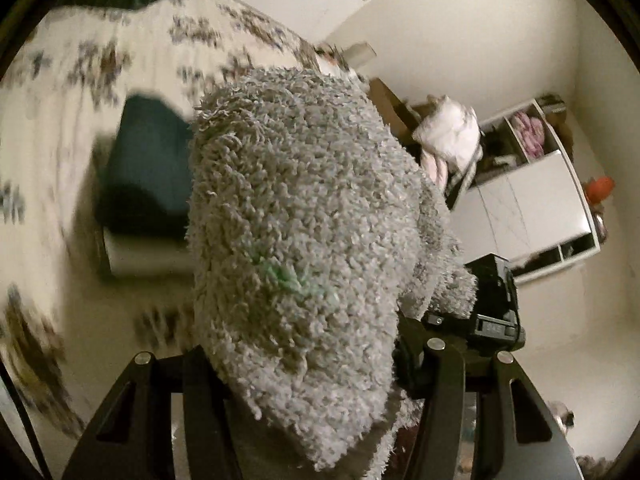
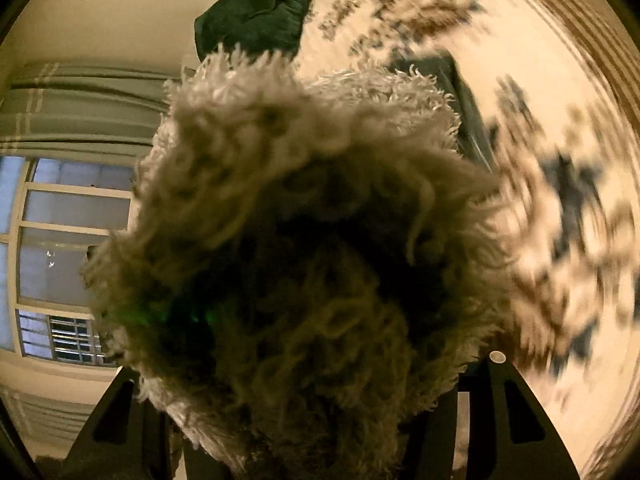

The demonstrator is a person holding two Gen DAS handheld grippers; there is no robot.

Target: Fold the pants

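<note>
Gripper on my left (image 1: pixel 304 420) has the shaggy grey pants (image 1: pixel 296 216) bunched between its two black fingers (image 1: pixel 136 412), clamped onto the fabric and holding it up off the bed (image 1: pixel 52 80). From my left wrist camera the fleece fills the middle, with a small green patch (image 1: pixel 292 276) in the pile. My right gripper (image 2: pixel 312 432) is likewise closed on the same pants (image 2: pixel 296 240), which crowd its lens so closely that the pile is dark and blurred; I can only see the outer finger (image 2: pixel 516 412) edges. Behind the garment in the left view lies a folded dark teal item (image 1: pixel 148 164) on the floral bedspread, and a white shelf unit (image 1: pixel 536 188) stands against the wall. In the right view a dark green garment (image 2: pixel 256 12) sits near the bed's edge, beside a window (image 2: pixel 72 240).
</note>
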